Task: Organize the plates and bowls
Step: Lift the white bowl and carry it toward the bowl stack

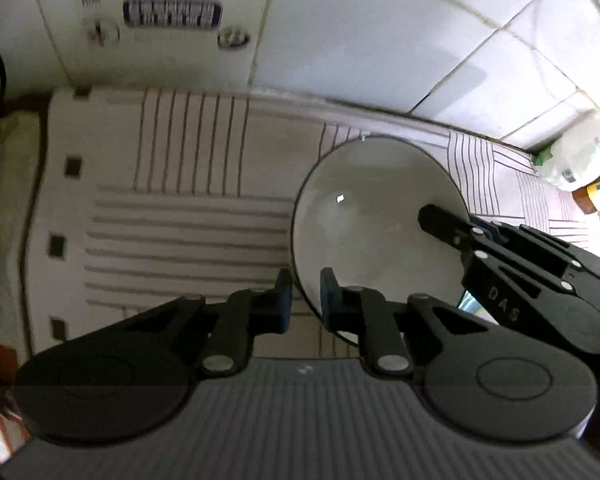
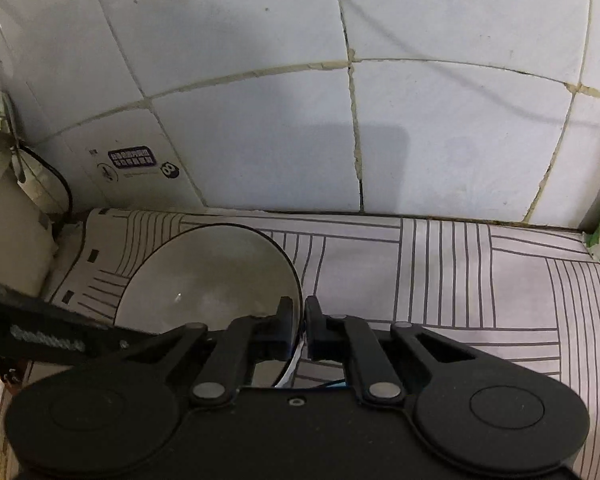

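Right wrist view: right gripper (image 2: pixel 303 330) pinches the round glossy bowl (image 2: pixel 208 276) rim at 3 o'clock; left gripper (image 1: pixel 306 300) brackets its 7 o'clock rim, grip uncertain.

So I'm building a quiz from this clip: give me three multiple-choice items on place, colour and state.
1. Where does the right gripper hold the bowl?
A. its rim
B. its base
C. nowhere

2. What colour is the bowl's inside?
A. red
B. white
C. green

3. How are the left gripper fingers set?
A. wide open, away from the bowl
B. out of view
C. astride the rim

Answers: 1 A, the fingers pinch the dark edge; 2 B, pale glazed inside; 3 C, one finger on each side of the rim.
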`<state>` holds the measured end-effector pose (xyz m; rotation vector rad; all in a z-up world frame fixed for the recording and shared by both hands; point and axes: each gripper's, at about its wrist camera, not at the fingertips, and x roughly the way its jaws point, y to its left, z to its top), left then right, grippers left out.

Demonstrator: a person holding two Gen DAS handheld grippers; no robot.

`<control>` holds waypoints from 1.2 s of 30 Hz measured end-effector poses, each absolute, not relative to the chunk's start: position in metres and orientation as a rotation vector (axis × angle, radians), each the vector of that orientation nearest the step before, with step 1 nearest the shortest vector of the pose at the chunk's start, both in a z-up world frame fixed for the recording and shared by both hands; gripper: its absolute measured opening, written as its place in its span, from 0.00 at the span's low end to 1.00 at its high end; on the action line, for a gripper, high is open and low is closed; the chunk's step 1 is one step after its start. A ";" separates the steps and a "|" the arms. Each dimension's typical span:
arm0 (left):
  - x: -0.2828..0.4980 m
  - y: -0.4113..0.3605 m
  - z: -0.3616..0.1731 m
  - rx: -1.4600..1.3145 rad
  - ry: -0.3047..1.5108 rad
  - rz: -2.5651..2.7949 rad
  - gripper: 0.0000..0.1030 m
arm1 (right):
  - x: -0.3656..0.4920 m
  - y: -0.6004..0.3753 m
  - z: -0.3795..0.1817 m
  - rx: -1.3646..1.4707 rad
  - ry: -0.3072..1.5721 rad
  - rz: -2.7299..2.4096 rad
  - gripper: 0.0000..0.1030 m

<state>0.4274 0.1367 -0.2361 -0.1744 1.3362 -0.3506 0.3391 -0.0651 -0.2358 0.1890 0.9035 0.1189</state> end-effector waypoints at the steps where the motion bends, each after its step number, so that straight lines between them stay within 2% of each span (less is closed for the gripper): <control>1: 0.426 0.136 -0.238 -0.182 1.335 -0.342 0.13 | 0.339 -0.063 -0.235 0.178 0.904 0.122 0.09; 12: 0.404 0.143 -0.211 -0.140 1.296 -0.364 0.13 | 0.322 -0.062 -0.218 0.257 0.885 0.131 0.10; 27: 0.347 0.160 -0.145 -0.181 1.272 -0.399 0.14 | 0.263 -0.045 -0.153 0.132 0.844 0.152 0.11; 36: 0.304 0.141 -0.100 -0.033 1.250 -0.511 0.14 | 0.209 -0.057 -0.115 0.153 0.847 0.117 0.11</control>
